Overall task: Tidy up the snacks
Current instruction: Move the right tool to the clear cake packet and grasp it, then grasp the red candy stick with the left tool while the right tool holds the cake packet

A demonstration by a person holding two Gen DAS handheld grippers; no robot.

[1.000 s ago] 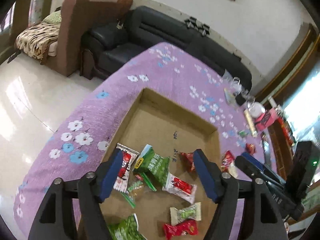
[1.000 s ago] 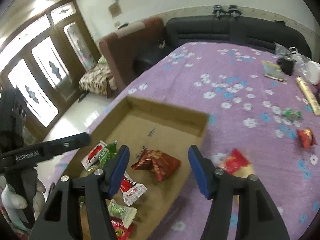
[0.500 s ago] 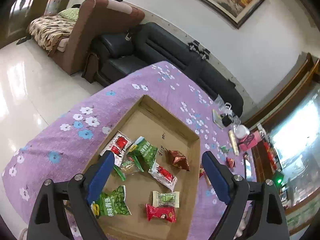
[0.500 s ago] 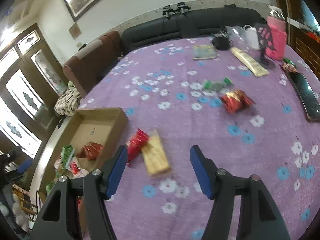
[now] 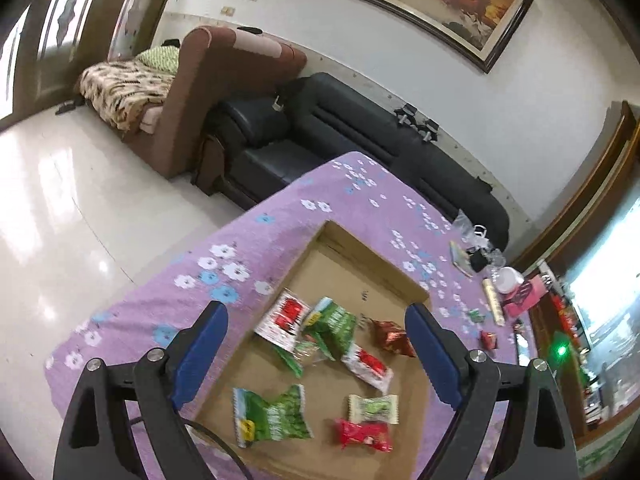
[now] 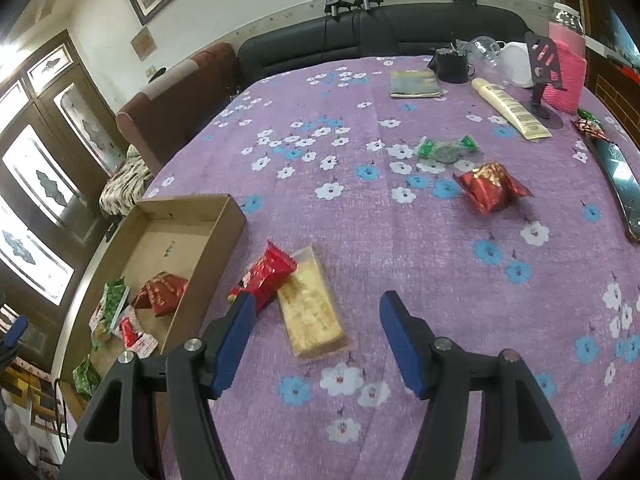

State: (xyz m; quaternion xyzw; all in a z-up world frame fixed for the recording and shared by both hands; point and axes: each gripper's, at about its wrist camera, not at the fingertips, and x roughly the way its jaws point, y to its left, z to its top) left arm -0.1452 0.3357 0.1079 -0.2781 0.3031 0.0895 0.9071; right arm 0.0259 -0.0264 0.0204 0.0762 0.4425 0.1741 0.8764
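A shallow cardboard box [image 5: 352,248] [image 6: 224,216] on the purple flowered table holds several red and green snack packets [image 5: 332,328]. My left gripper [image 5: 316,352] is open and empty, high above the box. My right gripper [image 6: 316,340] is open and empty, hovering over the cloth just right of the box. Beneath it lie a tan cracker pack [image 6: 310,310] and a red packet [image 6: 266,276]. Farther off lie a red foil snack [image 6: 490,190] and a green candy [image 6: 446,150].
At the table's far end stand a yellow tube [image 6: 510,108], a booklet [image 6: 414,84], a black cup [image 6: 452,66], a pink holder [image 6: 566,76] and a black phone stand [image 6: 542,68]. A phone [image 6: 622,188] lies at the right edge. Sofas [image 5: 320,140] stand beyond the table.
Both grippers have lifted and drawn back. My right gripper has swung from over the box to the cloth on its right, where the cracker pack and red packet lie.
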